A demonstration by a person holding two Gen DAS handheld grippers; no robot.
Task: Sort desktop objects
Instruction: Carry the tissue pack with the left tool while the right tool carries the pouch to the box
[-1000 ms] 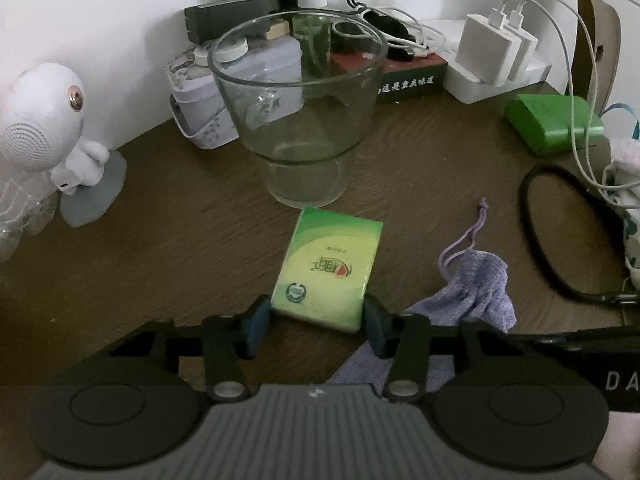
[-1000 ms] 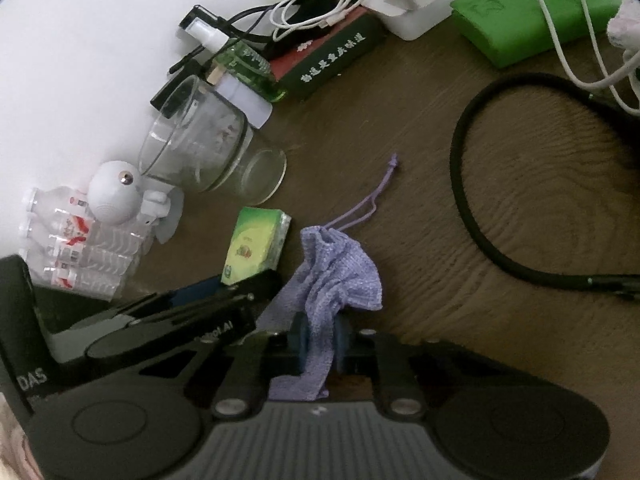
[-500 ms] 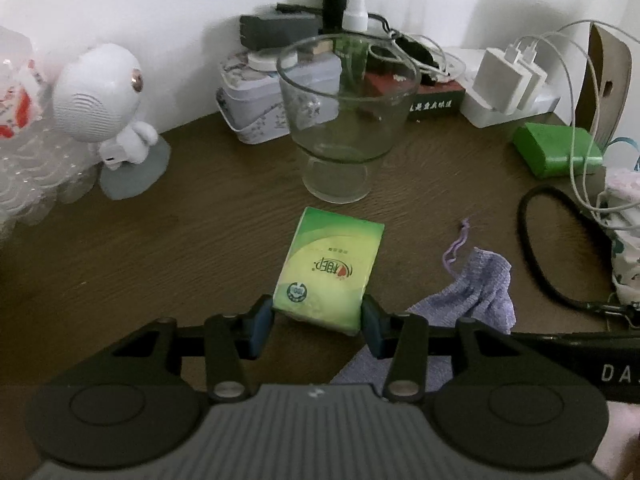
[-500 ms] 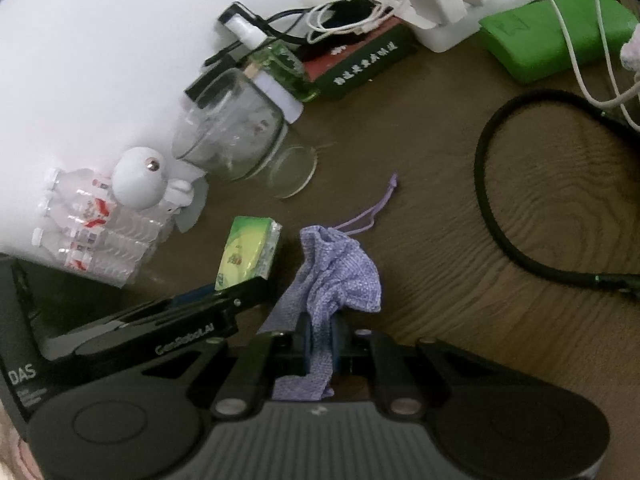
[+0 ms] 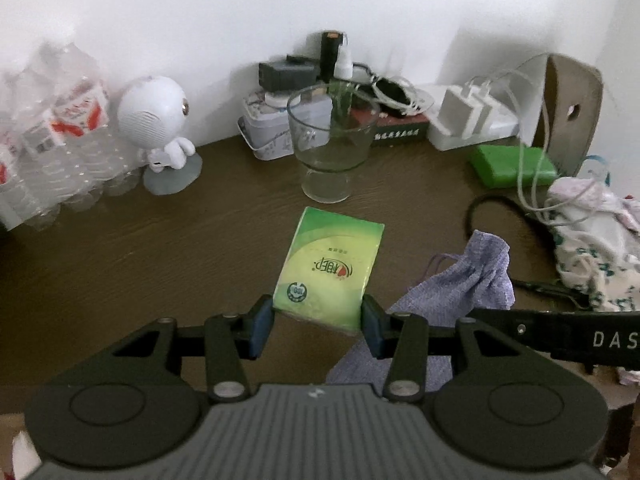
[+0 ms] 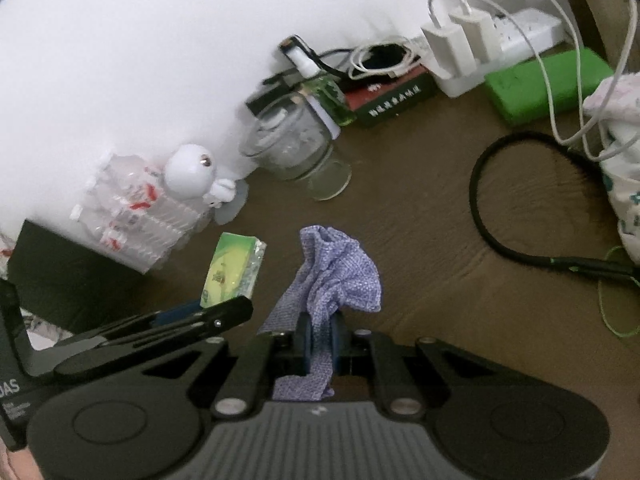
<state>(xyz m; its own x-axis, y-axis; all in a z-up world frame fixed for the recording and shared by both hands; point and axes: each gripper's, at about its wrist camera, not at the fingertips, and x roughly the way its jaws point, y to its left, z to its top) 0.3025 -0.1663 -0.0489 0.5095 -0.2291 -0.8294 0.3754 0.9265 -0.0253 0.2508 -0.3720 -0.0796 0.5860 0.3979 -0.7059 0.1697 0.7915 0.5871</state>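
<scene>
The green tissue pack (image 5: 329, 270) was held by the left tongs (image 5: 318, 322) at its near short end, the two blue pads pressed on the opposite long sides — so the pack stuck out forward, its printed face turned up. It appeared to be lifted off the worktop (image 5: 120, 256), above the middle part, although the height could not be judged with certainty. The grip at the end only was probably chosen so that the far end stayed free to be put into something.

The purple mesh pouch (image 6: 336, 276) was clamped by the right tongs (image 6: 320, 344), which were almost fully closed on a thin fold of its cloth. The rest of the pouch hung loose with the mouth turned away from the tongs — a hold which seemed meant to keep the mouth free just beside the pack.

The glass cup (image 5: 330, 152) stood upright toward the back edge of the worktop, well apart from both held things. Behind it, along the wall, a tin (image 5: 266, 132) and a white power strip (image 5: 474, 126) were kept. A black loop of cable (image 6: 504, 200) lay toward the right edge.
</scene>
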